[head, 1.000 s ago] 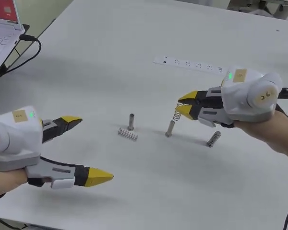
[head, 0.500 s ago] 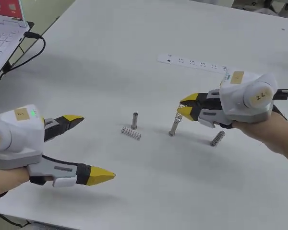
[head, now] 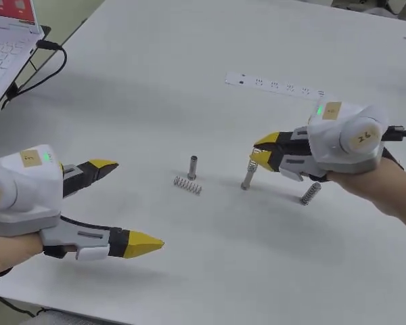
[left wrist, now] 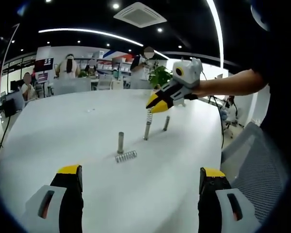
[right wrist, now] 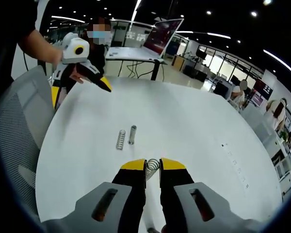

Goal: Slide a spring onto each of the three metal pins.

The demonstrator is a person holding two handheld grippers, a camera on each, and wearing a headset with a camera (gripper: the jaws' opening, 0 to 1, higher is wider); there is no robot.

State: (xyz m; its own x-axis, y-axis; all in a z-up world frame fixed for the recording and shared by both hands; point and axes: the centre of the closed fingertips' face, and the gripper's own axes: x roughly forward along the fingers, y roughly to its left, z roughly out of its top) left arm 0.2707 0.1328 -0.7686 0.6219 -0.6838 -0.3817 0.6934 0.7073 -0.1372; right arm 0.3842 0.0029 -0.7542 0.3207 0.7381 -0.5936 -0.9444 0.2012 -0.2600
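Note:
My right gripper point(head: 262, 153) is shut on a small spring point(head: 252, 163) and holds it at the top of a leaning metal pin point(head: 247, 178). In the right gripper view the spring point(right wrist: 153, 168) sits pinched between the yellow fingertips point(right wrist: 134, 166). A second pin point(head: 193, 167) stands upright near the table's middle, with a loose spring point(head: 187, 185) lying just in front of it. Right of the held pin leans a third pin that wears a spring point(head: 310, 193). My left gripper point(head: 125, 203) hovers open at the lower left, away from everything; its view faces the upright pin point(left wrist: 120, 142) and the loose spring point(left wrist: 125, 156).
A white power strip point(head: 277, 87) lies at the back of the white table point(head: 155, 81). A laptop point(head: 7, 27) and its black cable point(head: 51, 64) sit at the far left edge. A grey mesh chair point(right wrist: 19, 141) stands beside the table.
The head camera has shifted a little. My right gripper has edged the spring lower at the top of the leaning pin. The left gripper stays open in place.

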